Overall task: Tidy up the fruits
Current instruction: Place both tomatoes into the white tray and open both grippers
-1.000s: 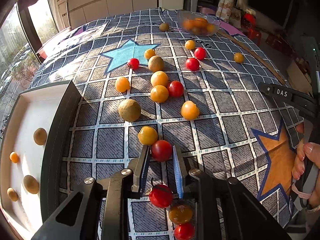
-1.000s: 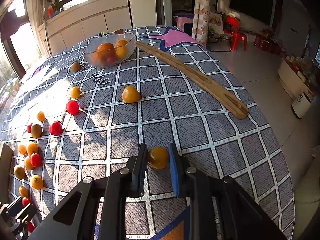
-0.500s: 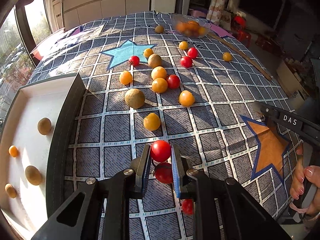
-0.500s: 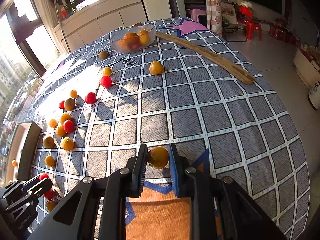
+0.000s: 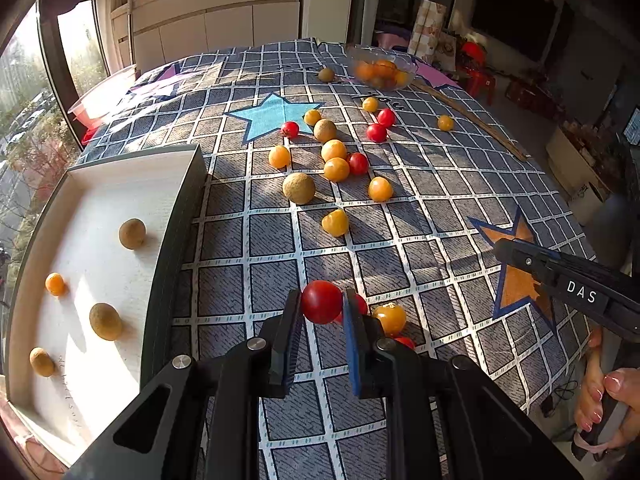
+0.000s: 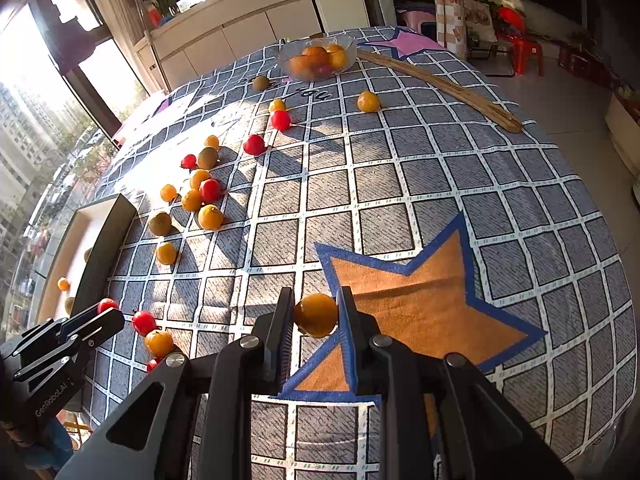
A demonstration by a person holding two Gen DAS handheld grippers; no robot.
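Note:
My left gripper (image 5: 320, 306) is shut on a red tomato (image 5: 321, 301) and holds it above the checked tablecloth, right of the white tray (image 5: 172, 240). Below it lie another red tomato (image 5: 361, 304) and an orange fruit (image 5: 390, 319). My right gripper (image 6: 315, 314) is shut on an orange fruit (image 6: 316, 315) above the orange star patch (image 6: 420, 304). The left gripper also shows in the right wrist view (image 6: 106, 312), at the lower left. Several red, orange and brown fruits (image 5: 336, 169) lie scattered mid-table.
The tray holds brown fruits (image 5: 132, 233) and a small orange one (image 5: 55, 283). A glass bowl (image 5: 380, 67) of oranges stands at the far side, with a long wooden stick (image 6: 440, 84) beside it. The table's edge drops off at the right.
My left gripper closed on the red tomato and lifted it off the cloth. My right gripper carried its orange fruit back, nearer the front, over the orange star.

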